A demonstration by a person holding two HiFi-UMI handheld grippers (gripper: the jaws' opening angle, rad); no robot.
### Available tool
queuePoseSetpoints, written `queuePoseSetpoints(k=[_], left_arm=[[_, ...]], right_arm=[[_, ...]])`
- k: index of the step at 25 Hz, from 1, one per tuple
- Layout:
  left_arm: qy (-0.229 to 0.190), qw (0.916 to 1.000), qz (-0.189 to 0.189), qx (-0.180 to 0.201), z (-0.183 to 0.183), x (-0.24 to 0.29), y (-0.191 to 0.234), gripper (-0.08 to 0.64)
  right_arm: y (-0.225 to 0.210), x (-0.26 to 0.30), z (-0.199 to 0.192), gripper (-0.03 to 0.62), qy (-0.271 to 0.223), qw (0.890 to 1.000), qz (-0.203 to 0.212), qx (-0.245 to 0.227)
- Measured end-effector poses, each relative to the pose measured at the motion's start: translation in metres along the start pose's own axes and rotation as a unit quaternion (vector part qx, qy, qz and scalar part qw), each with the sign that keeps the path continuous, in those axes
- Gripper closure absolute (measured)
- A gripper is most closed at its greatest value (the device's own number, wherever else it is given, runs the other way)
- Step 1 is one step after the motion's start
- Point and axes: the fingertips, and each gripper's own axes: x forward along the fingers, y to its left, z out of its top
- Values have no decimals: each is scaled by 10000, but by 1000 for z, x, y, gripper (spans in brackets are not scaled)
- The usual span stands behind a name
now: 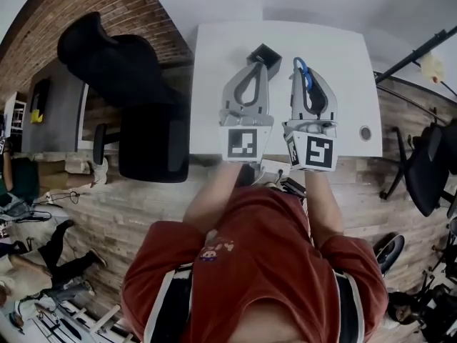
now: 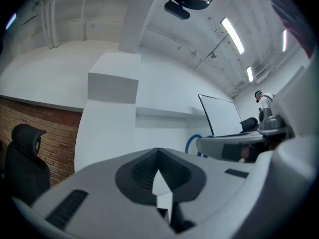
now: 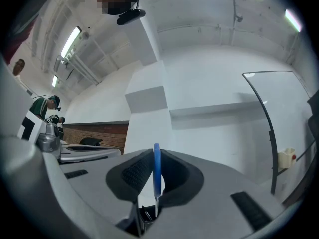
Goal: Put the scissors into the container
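Clearly mid-carry; the right gripper (image 3: 156, 156) clamps the blue scissors (image 3: 156, 176) over the desk (image 1: 350, 84); the container (image 1: 267, 51) sits ahead-left, by the closed, empty left gripper (image 1: 254, 59); next, swing left and lower them in.

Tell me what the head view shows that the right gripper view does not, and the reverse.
Only the head view: the small black square container on the white rectangular table, just beyond the left gripper, whose jaws are together. Only the right gripper view: long ceiling lamps. Both: the right gripper shut on the blue-handled scissors.
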Motion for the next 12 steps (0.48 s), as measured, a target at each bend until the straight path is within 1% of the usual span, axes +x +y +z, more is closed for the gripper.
queuePoseSetpoints(k=[5,8,12], left_arm=[[-53,10000,4,-13,-4,16,23,548],[-3,10000,11,-97,-10,23,35,548],[25,10000,2,-78,-18,32,45,548]], right_arm=[[9,28,-5,540,-10,10000,15,-38],[14,42,-9,540,26,10000,31,-79],[17,56,-16,540,97,9999,48,-117]])
